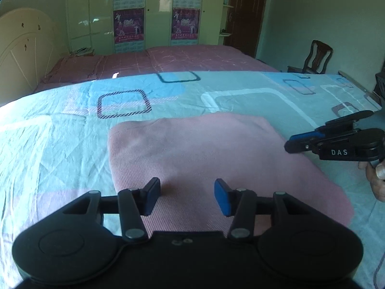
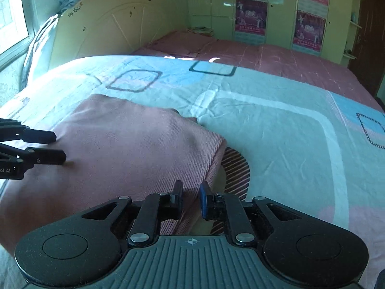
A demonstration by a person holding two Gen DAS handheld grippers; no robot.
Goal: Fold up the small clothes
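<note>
I am looking at a pink cloth [image 1: 204, 154] lying folded on the bed [image 1: 60, 132], a ribbed knit in a rough rectangle with rounded corners. The bed is wearing a wrinkled sheet printed with pale blue, white and striped rounded squares; behind it a second bed [image 1: 192, 57] is showing a pink checked cover.

My left gripper [image 1: 187, 197] is hovering over the near part of the cloth, its fingers [image 1: 222, 200] standing moderately apart with nothing between them. My right gripper [image 2: 191, 200] is sitting at the cloth's right edge, its fingers [image 2: 204, 200] narrowed to a slim gap; the cloth's edge is running under that gap, and I cannot tell whether the pads are pinching it. In the left wrist view the right gripper is coming in from the side, with part of a hand [image 1: 375, 175] cut off by the frame.

The near edge of the cloth is hiding behind both gripper bodies. A cream headboard [image 2: 108, 24] with curved lines, a glossy green wardrobe [image 1: 156, 12] bearing posters, and a dark wooden chair [image 1: 317, 57] are filling the back
</note>
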